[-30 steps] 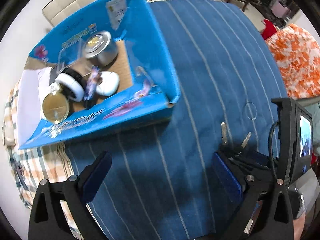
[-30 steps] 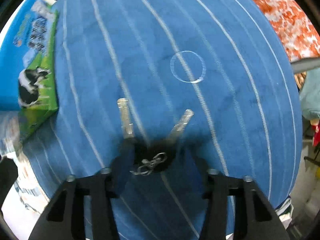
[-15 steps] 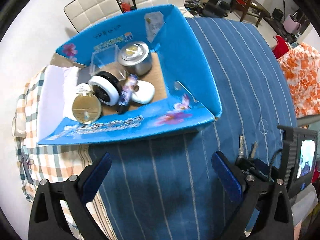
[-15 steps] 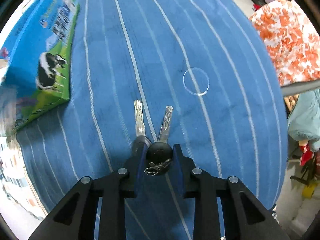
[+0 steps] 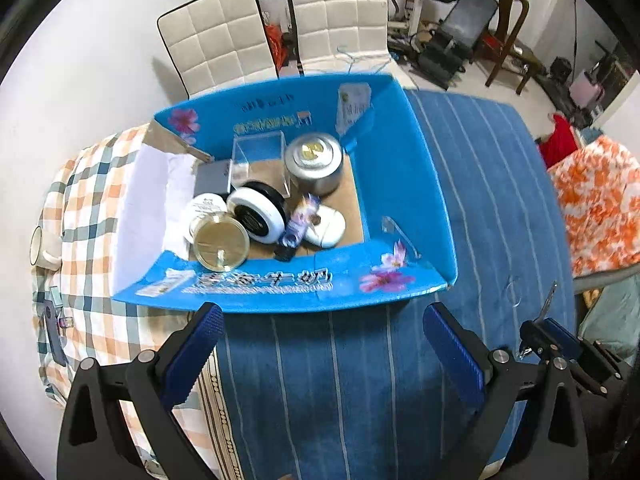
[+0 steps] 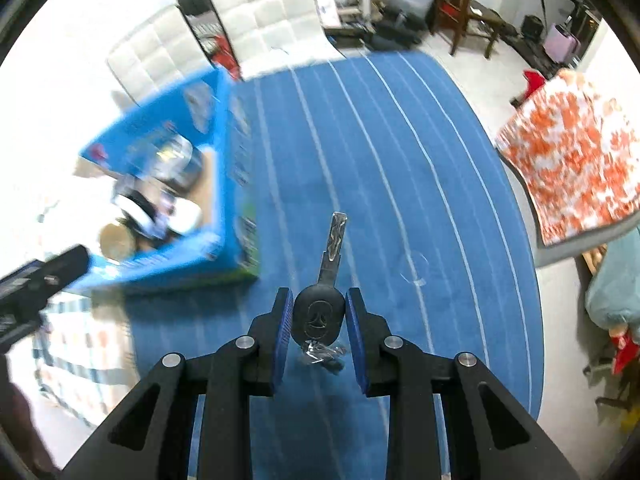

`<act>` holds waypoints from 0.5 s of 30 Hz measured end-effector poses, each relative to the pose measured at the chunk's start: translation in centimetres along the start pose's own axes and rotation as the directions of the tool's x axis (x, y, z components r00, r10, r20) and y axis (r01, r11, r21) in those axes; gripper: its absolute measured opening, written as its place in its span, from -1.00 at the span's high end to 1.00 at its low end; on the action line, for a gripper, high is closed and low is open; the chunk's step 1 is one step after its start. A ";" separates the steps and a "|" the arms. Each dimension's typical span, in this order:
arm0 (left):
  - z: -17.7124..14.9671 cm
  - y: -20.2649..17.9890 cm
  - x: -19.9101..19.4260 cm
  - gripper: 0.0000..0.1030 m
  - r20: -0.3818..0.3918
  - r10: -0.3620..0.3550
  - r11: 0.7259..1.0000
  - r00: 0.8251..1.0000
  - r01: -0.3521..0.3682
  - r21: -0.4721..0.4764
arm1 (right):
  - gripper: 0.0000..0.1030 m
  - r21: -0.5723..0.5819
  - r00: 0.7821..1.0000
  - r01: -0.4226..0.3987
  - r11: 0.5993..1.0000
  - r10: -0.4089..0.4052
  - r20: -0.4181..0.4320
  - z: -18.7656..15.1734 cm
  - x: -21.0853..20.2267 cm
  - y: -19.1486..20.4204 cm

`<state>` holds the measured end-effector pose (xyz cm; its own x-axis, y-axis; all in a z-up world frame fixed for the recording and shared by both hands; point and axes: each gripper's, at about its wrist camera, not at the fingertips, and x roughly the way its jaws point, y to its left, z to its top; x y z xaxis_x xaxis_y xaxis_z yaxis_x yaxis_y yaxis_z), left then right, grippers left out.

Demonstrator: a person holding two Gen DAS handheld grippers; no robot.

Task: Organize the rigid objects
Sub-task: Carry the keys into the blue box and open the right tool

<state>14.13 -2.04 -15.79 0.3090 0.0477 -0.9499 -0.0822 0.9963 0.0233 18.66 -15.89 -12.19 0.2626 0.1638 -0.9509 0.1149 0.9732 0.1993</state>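
Observation:
My right gripper (image 6: 318, 322) is shut on a bunch of keys (image 6: 320, 312) by the black key head, blade pointing forward, lifted above the blue striped cloth (image 6: 380, 152). The keys also show at the right of the left wrist view (image 5: 538, 322), held in the right gripper (image 5: 556, 340). My left gripper (image 5: 320, 344) is open and empty above the cloth, just in front of the blue cardboard box (image 5: 304, 292). The box also shows at the left in the right wrist view (image 6: 224, 184). It holds a metal tin (image 5: 316, 164), round jars (image 5: 256, 212), a clear case (image 5: 260, 156) and other small items.
A clear ring (image 6: 414, 268) lies on the cloth beyond the keys. A checked cloth (image 5: 84, 216) lies left of the box with a white cup (image 5: 40, 246). Two white chairs (image 5: 280, 32) stand behind the table. An orange patterned cover (image 5: 600, 204) is at the right.
My right gripper closed on the keys and lifted them off the cloth. Both grippers rose and pulled back, so more of the room shows. The left gripper stayed open.

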 end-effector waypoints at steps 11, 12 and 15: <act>2.6 7.6 -3.5 -1.00 0.074 -0.057 0.989 0.996 0.067 -0.131 | 0.44 -0.084 0.985 -0.157 0.984 0.163 0.058 5.9 -2.0 6.9; 2.9 8.5 -3.3 -1.00 0.073 -0.053 0.988 0.996 0.063 -0.142 | 0.44 -0.088 0.982 -0.176 0.980 0.181 0.050 6.4 -1.3 7.6; 3.3 10.4 -2.3 -1.00 0.062 -0.060 0.984 0.996 0.070 -0.166 | 0.44 -0.079 0.977 -0.213 0.974 0.213 -0.006 7.6 2.3 9.2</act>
<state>15.69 8.47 -12.34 0.3715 -0.0079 -0.9284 -0.2168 0.9716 -0.0950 27.57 -7.78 -10.78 0.2754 0.3686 -0.8879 -0.0198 0.9256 0.3781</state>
